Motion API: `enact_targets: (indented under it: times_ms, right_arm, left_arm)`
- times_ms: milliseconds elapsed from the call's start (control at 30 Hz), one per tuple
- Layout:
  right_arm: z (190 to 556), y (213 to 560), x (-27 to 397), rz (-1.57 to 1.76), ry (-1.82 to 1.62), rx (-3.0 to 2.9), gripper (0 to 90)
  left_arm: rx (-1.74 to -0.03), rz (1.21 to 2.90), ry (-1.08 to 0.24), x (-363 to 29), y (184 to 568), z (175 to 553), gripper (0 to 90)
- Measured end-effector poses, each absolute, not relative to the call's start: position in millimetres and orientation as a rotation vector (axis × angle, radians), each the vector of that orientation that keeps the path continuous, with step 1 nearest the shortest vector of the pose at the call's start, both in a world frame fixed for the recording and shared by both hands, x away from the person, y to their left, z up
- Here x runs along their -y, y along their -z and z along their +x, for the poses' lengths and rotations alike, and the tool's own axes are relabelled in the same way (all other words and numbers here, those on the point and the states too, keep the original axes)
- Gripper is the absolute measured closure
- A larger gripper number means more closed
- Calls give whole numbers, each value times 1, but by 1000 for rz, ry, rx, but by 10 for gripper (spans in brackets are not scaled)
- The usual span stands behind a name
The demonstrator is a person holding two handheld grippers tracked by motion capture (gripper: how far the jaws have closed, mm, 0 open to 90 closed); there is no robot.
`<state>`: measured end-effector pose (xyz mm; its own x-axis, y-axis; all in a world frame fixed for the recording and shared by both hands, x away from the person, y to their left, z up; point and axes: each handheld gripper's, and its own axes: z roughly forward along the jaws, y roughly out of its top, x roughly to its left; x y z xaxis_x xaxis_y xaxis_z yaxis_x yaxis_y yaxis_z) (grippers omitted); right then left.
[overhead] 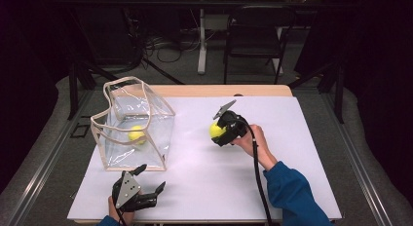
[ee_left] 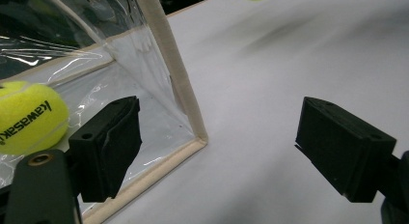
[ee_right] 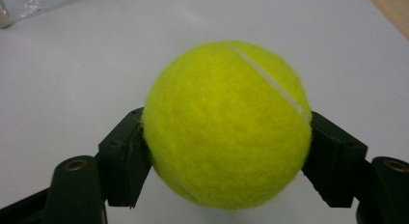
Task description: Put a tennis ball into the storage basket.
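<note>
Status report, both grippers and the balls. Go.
Right gripper shut on ball, above the table. Left gripper open, empty, by the clear bag. Second ball inside bag. Path to bag clear.

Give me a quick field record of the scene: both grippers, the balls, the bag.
right gripper: shut on a tennis ball, held above the white table
left gripper: open, empty, near the bag's front corner
clear bag: upright at table's left, top open
ball in bag: one tennis ball, lying on the bag's bottom
</note>
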<state>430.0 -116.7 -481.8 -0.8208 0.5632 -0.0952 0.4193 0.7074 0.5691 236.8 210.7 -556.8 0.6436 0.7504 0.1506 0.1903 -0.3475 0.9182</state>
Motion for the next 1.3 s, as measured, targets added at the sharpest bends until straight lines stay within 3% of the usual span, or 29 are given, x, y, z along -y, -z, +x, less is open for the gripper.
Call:
enact_targets:
  times_ms: [1300]
  right_arm:
    - [420,460,95,678,-790,-2667,262]
  left_arm:
    - [-747,1874,-706,-211,557,237,160]
